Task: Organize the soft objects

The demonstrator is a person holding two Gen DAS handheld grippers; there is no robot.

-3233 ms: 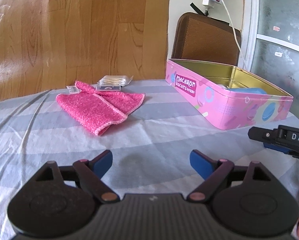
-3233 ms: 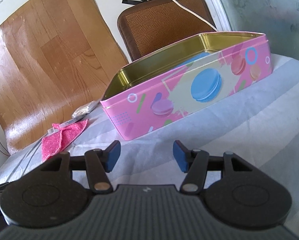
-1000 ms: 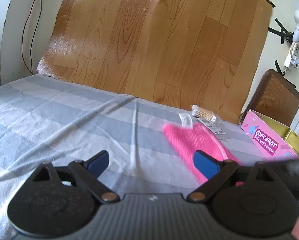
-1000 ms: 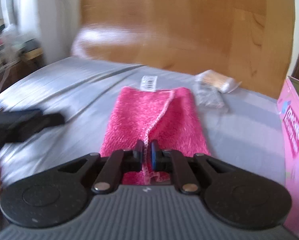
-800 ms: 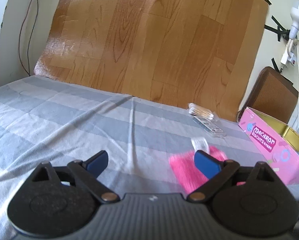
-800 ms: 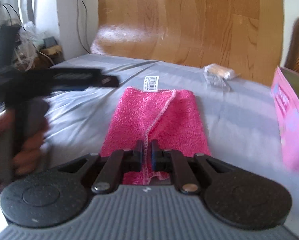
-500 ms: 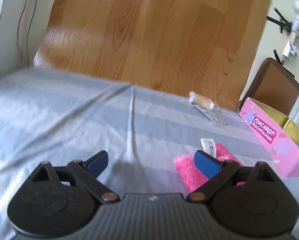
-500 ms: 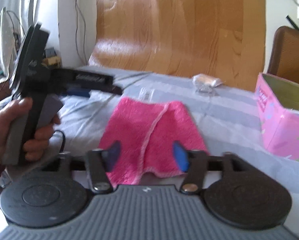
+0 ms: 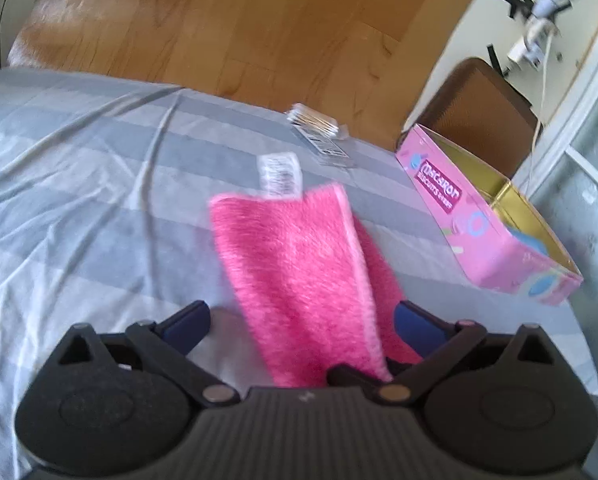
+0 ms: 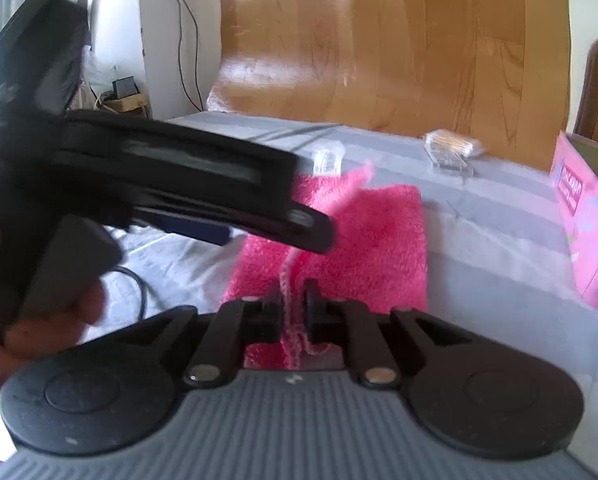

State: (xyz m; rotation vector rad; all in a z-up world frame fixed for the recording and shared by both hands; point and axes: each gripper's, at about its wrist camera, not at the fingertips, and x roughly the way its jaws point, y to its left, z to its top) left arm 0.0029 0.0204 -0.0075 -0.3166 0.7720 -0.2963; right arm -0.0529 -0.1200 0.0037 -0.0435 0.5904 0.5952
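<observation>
A folded pink fluffy cloth (image 9: 299, 272) with a white label lies on the grey striped sheet (image 9: 79, 200). My left gripper (image 9: 299, 316) is open, its blue-tipped fingers either side of the cloth's near end. In the right wrist view my right gripper (image 10: 293, 304) is shut on the near edge of the cloth (image 10: 371, 232), pinching its pale seam. The left gripper's black body (image 10: 179, 184), held by a hand, reaches across over the cloth's left part.
An open pink Macaron tin (image 9: 487, 216) stands at the right; its side also shows in the right wrist view (image 10: 587, 224). A clear pack of cotton swabs (image 9: 315, 124) lies behind the cloth. A wood-pattern board and a brown chair back stand behind.
My right gripper, open half a second ago, has shut on the cloth's near edge. My left gripper has swung over so the cloth now lies between its open fingers.
</observation>
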